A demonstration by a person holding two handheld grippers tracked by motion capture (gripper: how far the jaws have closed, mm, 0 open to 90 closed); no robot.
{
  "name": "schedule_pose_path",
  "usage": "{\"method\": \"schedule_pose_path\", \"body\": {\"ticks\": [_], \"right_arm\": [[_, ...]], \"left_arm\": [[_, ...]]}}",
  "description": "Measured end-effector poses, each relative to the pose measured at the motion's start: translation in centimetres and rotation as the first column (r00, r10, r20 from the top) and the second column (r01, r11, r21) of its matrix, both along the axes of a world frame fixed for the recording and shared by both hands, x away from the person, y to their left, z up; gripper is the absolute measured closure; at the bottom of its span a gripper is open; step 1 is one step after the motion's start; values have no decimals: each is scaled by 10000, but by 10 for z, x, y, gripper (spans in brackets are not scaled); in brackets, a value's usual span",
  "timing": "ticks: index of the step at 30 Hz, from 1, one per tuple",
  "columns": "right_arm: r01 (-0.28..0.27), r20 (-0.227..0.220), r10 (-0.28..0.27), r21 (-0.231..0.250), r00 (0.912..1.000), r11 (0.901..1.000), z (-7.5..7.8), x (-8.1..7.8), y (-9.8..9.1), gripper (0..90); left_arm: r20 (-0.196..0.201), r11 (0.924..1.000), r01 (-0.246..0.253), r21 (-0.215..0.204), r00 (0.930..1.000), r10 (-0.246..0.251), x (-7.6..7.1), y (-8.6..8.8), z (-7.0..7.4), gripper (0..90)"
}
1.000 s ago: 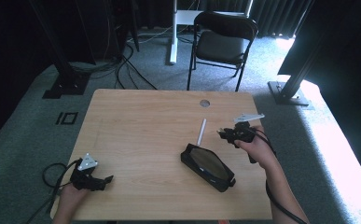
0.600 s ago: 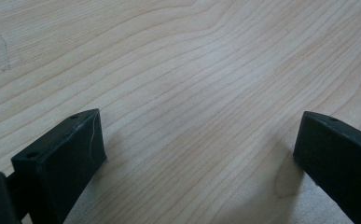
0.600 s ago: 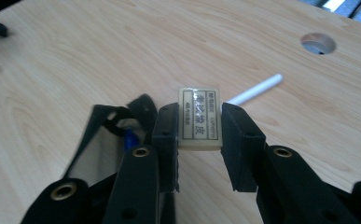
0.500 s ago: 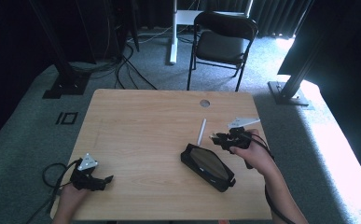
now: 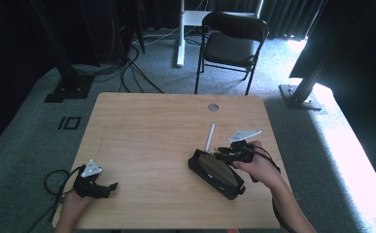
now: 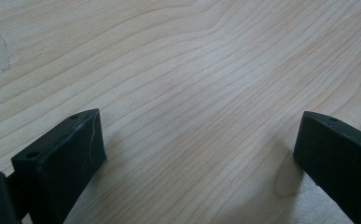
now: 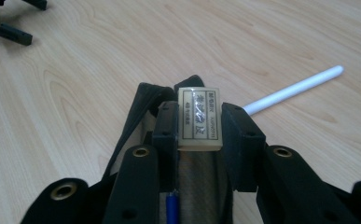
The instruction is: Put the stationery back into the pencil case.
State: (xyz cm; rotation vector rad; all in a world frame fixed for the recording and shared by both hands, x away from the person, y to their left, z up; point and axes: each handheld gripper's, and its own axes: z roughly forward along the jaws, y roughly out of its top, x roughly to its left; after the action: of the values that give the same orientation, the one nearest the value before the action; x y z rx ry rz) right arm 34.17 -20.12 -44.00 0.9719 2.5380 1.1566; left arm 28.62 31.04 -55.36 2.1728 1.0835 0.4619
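Table [image 5: 146, 141]: light wood w/ wavy grain, one small grey round cap near far edge. Eraser [image 7: 199, 119]: cream/off-white, label w/ black border & black print. Pencil case [image 5: 217, 174]: black outside, brownish-grey lining inside. Pen [image 5: 209, 136]: plain white. Right gripper [image 7: 199, 126] & left gripper [image 6: 197, 154]: black, each w/ pale grey plate on top. Blue tip showing inside case.

Daylight is cast from the right onto the floor [image 5: 350, 160], overexposed there; the background is left dark.
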Motion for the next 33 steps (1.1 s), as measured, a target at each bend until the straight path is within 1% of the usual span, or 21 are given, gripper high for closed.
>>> {"method": "schedule_pose_path", "body": {"ticks": [6, 10, 12, 17, 19, 20, 24, 33], "right_arm": [[-316, -230, 311, -232, 9993, 9992, -7, -2, 6, 684], [-459, -470, 443, -335, 9979, 9984, -13, -2, 11, 684], [-520, -490, 496, -496, 9976, 9974, -15, -2, 14, 684], [-624, -672, 581, -634, 9960, 9960, -22, -2, 20, 684], [-632, -736, 585, -642, 9956, 9959, -25, -2, 21, 684], [-588, -799, 523, -819, 9954, 9949, -30, -1, 23, 683], [-536, -922, 449, -942, 9947, 9941, -36, -1, 23, 684], [-523, -1165, 349, -1491, 9926, 9874, -46, 1, 29, 683]], "left_arm": [[-4, 10000, -4, 3, 10000, 4, 0, 0, 0, 22], [-3, 10000, -3, 3, 10000, 3, 0, 0, 0, 22], [-4, 10000, -1, 9, 10000, 1, 0, 0, 0, 22], [-5, 10000, -3, 7, 10000, 3, 0, 0, 0, 22], [-1, 10000, 3, 7, 10000, -3, 0, 0, 0, 22], [-4, 10000, -3, 5, 10000, 3, 0, 0, 0, 22], [-6, 10000, -2, 9, 10000, 2, 0, 0, 0, 22], [-3, 10000, 0, 4, 10000, 0, 0, 0, 0, 22]]}}
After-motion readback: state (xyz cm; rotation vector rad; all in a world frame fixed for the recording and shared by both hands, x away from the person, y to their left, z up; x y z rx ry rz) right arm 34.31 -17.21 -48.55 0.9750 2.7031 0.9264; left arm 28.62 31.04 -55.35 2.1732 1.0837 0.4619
